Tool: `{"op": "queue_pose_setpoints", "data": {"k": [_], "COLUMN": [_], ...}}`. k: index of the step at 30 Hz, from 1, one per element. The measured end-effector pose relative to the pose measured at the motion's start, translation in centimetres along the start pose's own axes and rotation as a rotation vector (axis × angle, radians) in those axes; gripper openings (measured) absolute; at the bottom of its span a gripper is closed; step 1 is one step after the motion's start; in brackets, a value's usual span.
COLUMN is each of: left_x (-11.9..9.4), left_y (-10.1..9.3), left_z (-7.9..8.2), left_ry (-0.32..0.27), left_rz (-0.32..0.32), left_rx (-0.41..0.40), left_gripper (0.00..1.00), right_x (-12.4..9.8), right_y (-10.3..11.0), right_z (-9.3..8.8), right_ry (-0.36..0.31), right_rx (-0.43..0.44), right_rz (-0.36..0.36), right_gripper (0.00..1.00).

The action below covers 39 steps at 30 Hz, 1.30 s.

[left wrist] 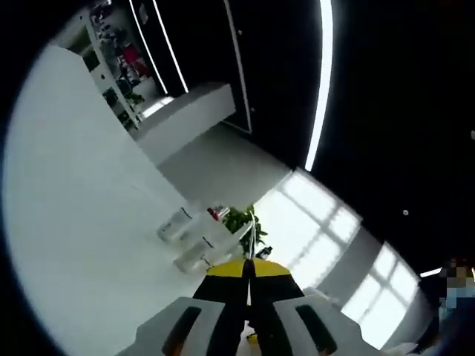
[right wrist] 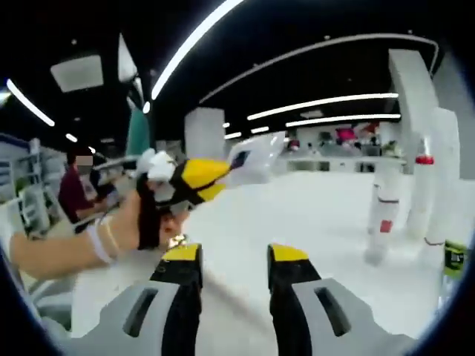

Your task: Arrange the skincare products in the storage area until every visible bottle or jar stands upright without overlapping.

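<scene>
In the right gripper view my right gripper [right wrist: 235,256] stands open over the white table [right wrist: 319,222], with nothing between its yellow-tipped jaws. Ahead to the right stand a short white bottle with a red label [right wrist: 381,215], a tall white bottle with a red band [right wrist: 423,185] and a green-labelled item [right wrist: 453,259] at the edge. A hand [right wrist: 122,226] holds my left gripper [right wrist: 204,178] up at the left, shut on what looks like a white tube [right wrist: 258,156]. In the left gripper view the left gripper [left wrist: 248,271] has its jaws together on a thin pale sliver. Two clear containers [left wrist: 178,224] lie beyond it.
A small red and white item [left wrist: 217,213] and a green plant [left wrist: 239,220] sit past the clear containers on the white surface [left wrist: 74,222]. Shelving [left wrist: 111,59] stands far off. A seated person in dark red [right wrist: 73,194] is at the left of the right gripper view.
</scene>
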<state>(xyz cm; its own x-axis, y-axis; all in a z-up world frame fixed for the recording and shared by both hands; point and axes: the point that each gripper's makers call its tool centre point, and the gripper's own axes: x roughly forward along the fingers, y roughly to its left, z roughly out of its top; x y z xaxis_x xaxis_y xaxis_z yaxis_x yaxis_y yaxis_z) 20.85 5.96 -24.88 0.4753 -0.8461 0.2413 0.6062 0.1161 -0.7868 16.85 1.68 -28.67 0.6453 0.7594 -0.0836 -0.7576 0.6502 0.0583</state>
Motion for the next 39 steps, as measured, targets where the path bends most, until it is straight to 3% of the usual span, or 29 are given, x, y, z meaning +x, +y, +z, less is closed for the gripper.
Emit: {"op": "queue_pose_setpoints", "data": {"k": [6, 8, 10, 12, 13, 15, 18, 20, 23, 24, 28, 29, 30, 32, 36, 39], "left_x": [0.1, 0.0, 0.1, 0.2, 0.5, 0.9, 1.6, 2.1, 2.6, 3.1, 4.0, 4.1, 4.4, 4.5, 5.7, 6.2], "left_y": [0.6, 1.5, 2.1, 2.1, 1.8, 2.1, 1.1, 0.9, 0.3, 0.2, 0.2, 0.5, 1.8, 2.7, 4.2, 5.8], "left_z": [0.9, 1.4, 1.6, 1.5, 1.8, 1.5, 1.6, 1.8, 1.5, 1.9, 2.7, 2.9, 3.4, 4.1, 5.4, 4.9], "left_ry": [-0.006, -0.013, -0.017, -0.010, -0.038, -0.027, -0.024, -0.019, 0.032, 0.041, 0.065, 0.063, 0.053, 0.036, 0.036, 0.053], "left_rz": [0.000, 0.047, 0.059, 0.059, 0.044, 0.080, 0.063, 0.108, 0.141, 0.178, 0.195, 0.207, 0.260, 0.312, 0.330, 0.381], "left_rx": [-0.013, -0.001, -0.032, -0.044, -0.088, -0.120, -0.191, -0.236, -0.281, -0.273, -0.325, -0.361, -0.371, -0.356, -0.406, -0.402], "left_gripper": [0.00, 0.00, 0.00, 0.00, 0.00, 0.00, 0.00, 0.00, 0.00, 0.00, 0.00, 0.00, 0.00, 0.00, 0.00, 0.00], "right_x": [-2.5, -3.7, -4.7, -5.1, -6.4, -7.5, -9.0, -10.0, -10.7, -11.2, -11.7, -11.9, -11.9, -11.8, -11.6, -11.5], "right_y": [0.0, 0.0, 0.4, 0.4, 1.1, 1.4, 1.2, 0.5, 0.6, 0.9, 1.0, 0.8, 0.8, 0.8, 0.7, 0.7], "right_z": [1.5, 1.8, 1.6, 1.4, 1.2, 1.4, 1.8, 1.7, 1.3, 1.0, 0.6, 0.9, 0.8, 0.5, 0.3, 0.6], "right_ry": [-0.071, -0.085, -0.078, -0.064, -0.047, -0.062, -0.070, -0.069, -0.055, -0.044, -0.034, -0.049, -0.040, -0.024, -0.020, -0.045], "right_rx": [0.064, 0.126, 0.115, 0.117, 0.121, 0.123, 0.083, 0.019, -0.019, -0.041, -0.104, -0.147, -0.182, -0.190, -0.184, -0.169], "right_rz": [-0.030, -0.027, -0.026, -0.033, -0.029, -0.027, -0.051, -0.110, -0.128, -0.138, -0.165, -0.187, -0.202, -0.216, -0.229, -0.238], "right_gripper": [0.62, 0.73, 0.86, 0.91, 0.94, 1.00, 1.00, 1.00, 1.00, 1.00, 0.99, 0.99, 0.99, 0.99, 0.99, 1.00]}}
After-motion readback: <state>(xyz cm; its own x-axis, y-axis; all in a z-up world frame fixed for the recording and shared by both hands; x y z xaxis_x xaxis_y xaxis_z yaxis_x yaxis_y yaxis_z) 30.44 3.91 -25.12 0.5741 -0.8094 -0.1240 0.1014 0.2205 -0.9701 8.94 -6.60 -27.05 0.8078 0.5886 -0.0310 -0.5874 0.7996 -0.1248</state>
